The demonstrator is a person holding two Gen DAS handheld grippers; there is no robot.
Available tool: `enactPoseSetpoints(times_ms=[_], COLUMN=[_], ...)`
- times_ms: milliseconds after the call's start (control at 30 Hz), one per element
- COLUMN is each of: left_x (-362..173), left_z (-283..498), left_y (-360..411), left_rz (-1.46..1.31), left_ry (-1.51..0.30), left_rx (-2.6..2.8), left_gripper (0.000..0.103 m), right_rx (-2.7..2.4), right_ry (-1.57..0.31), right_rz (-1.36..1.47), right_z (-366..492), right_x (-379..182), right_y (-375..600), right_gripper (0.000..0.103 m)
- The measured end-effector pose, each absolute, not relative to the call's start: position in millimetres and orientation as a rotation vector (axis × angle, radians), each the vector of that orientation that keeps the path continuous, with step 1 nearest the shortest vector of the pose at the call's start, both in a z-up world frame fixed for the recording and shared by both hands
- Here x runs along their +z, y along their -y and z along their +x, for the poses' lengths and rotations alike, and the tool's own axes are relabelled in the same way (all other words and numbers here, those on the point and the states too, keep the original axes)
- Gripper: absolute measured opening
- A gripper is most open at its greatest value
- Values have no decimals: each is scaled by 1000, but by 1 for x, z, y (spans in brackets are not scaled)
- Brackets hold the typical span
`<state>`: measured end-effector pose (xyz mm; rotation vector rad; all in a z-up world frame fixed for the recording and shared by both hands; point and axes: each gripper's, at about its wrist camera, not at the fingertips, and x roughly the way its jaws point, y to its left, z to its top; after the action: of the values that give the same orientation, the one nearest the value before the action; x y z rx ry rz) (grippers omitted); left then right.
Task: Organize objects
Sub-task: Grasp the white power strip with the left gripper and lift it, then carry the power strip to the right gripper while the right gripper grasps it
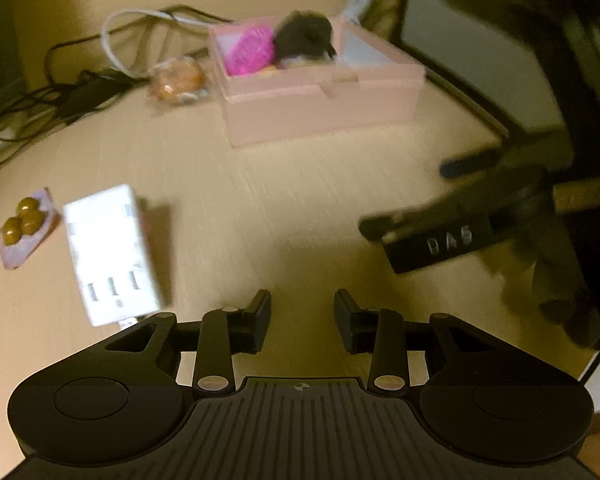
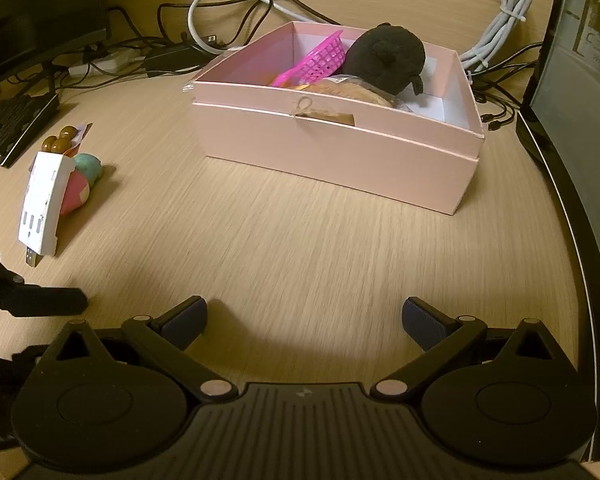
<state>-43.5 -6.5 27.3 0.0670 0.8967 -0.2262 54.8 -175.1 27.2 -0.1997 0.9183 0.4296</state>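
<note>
A pink box (image 2: 340, 148) stands on the wooden table and holds a magenta basket (image 2: 320, 60), a black plush toy (image 2: 388, 58) and a wrapped snack. It also shows in the left wrist view (image 1: 320, 104). A white USB hub (image 2: 46, 200) lies at the left, also in the left wrist view (image 1: 112, 256). Beside it are a pink and teal toy (image 2: 82, 180) and a packet of brown balls (image 2: 62, 142). My left gripper (image 1: 302, 320) is open and empty near the hub. My right gripper (image 2: 304, 320) is wide open and empty in front of the box.
Cables (image 2: 236, 12) and a power brick lie behind the box. A monitor (image 2: 580, 100) stands at the right, a keyboard (image 2: 12, 120) at the far left. A clear bag of snacks (image 1: 178, 80) sits left of the box. The right gripper (image 1: 440, 236) shows in the left wrist view.
</note>
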Motion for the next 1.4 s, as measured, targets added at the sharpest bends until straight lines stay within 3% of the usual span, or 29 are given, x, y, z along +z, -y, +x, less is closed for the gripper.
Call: enactPoseSetpoints(times_ms=[100, 167, 467, 667, 767, 1167, 1400], left_x=[54, 60, 36, 32, 29, 28, 38], left_z=[-59, -56, -38, -29, -22, 11, -18], left_y=[-13, -30, -71, -55, -47, -40, -42], left_rz=[76, 53, -152, -94, -80, -133, -131], left_ry=[-690, -656, -754, -751, -769, -770, -779], left_rx=[-44, 78, 211, 155, 134, 98, -103], left_gripper=[39, 39, 39, 40, 46, 45, 45], right_rx=[433, 429, 430, 439, 442, 445, 530], right_ry=[-915, -913, -922, -931, -933, -932, -927], right_rz=[-200, -198, -203, -211, -213, -214, -97], right_z=[54, 53, 53, 53, 52, 51, 47], right_x=[27, 27, 27, 28, 28, 28, 43], right_y=[175, 175, 174, 173, 172, 172, 175], right_gripper=[103, 103, 103, 103, 103, 103, 103])
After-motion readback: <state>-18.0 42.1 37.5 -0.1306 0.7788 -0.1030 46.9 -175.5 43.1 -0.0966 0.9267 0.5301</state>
